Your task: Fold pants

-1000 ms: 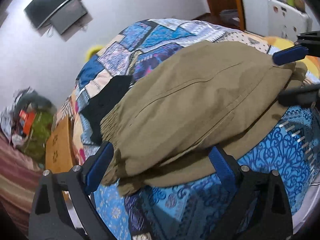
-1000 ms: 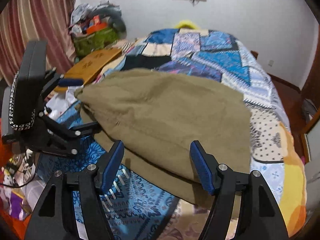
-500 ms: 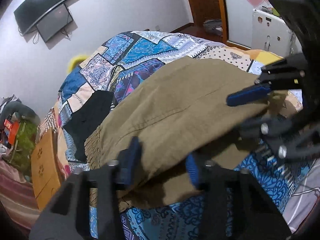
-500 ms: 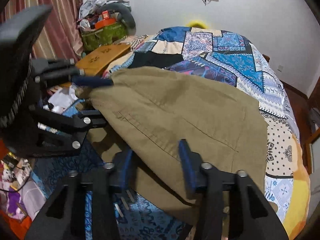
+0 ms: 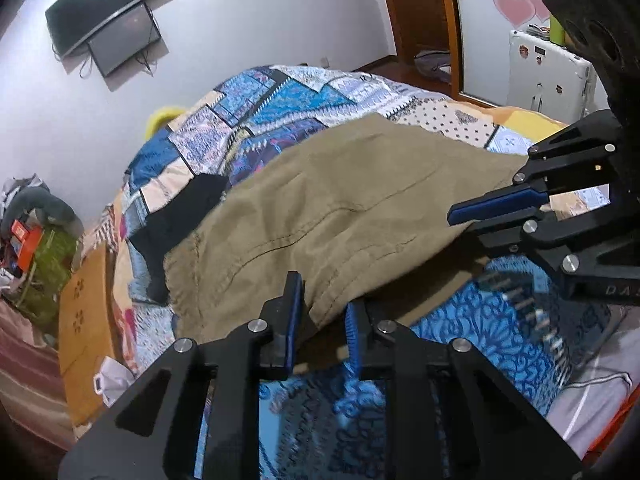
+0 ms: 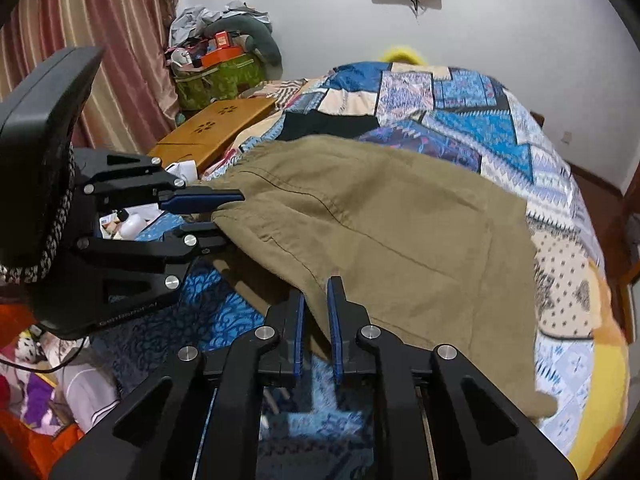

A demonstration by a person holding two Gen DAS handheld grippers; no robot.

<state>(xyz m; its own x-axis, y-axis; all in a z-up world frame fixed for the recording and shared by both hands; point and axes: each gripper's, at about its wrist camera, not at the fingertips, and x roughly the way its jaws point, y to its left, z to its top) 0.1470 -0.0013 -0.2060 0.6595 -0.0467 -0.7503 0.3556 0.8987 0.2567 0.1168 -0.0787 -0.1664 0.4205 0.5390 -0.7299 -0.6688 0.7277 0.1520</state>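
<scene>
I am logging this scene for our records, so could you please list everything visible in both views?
Pants: one, khaki, spread on the bed, near edge lifted.
Quilt: one, blue patchwork, covering the bed.
Black garment: one, on the quilt past the pants.
Lap desk: one, orange-brown wood, at the bed's edge.
Green bag: one, by the striped curtain, clutter piled on it.
Wall screen: one, black, on the white wall.
White case: one, by the wooden doorframe.
Yellow object: one, behind the bed; unclear what.
Left gripper: black, blue pads, closed on the pants' edge.
Right gripper: same, also pinching that edge.
</scene>
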